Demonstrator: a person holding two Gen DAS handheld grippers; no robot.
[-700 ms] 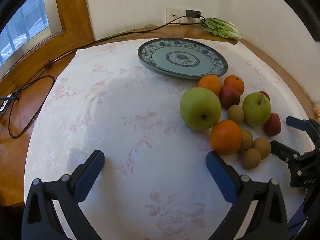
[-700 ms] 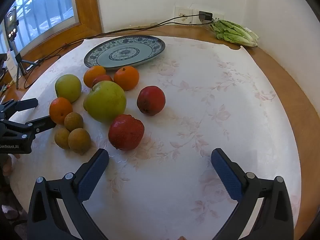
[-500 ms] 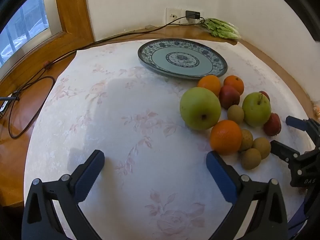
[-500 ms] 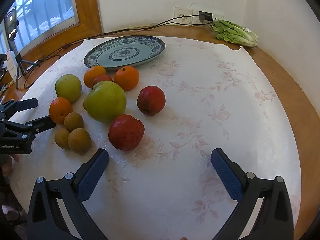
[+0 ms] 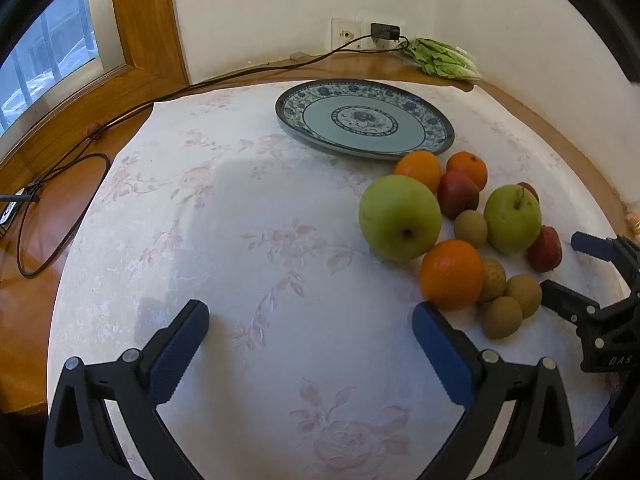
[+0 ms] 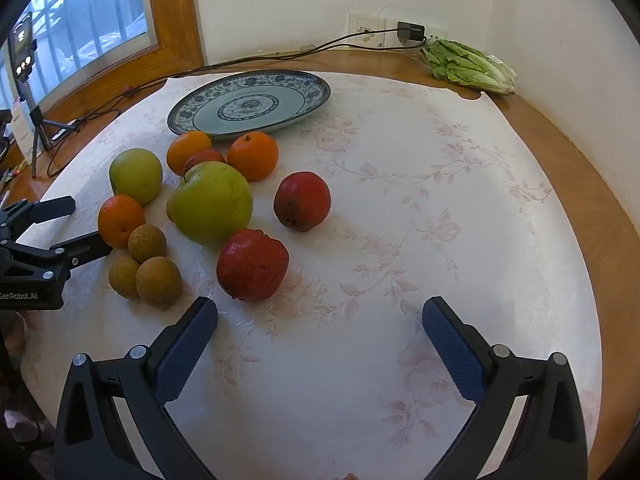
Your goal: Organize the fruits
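Your left gripper (image 5: 310, 330) and right gripper (image 6: 320, 328) both hang spread wide, holding nothing. Beside the empty plate (image 6: 312, 98) on the tablecloth (image 6: 400, 220) you have two green apples, three oranges, three red fruits, four small brown fruits.

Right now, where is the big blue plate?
The plate sits empty at the far side of the white tablecloth, toward the window, just behind the two oranges at the back of the fruit pile. The left wrist view shows it centre-top.
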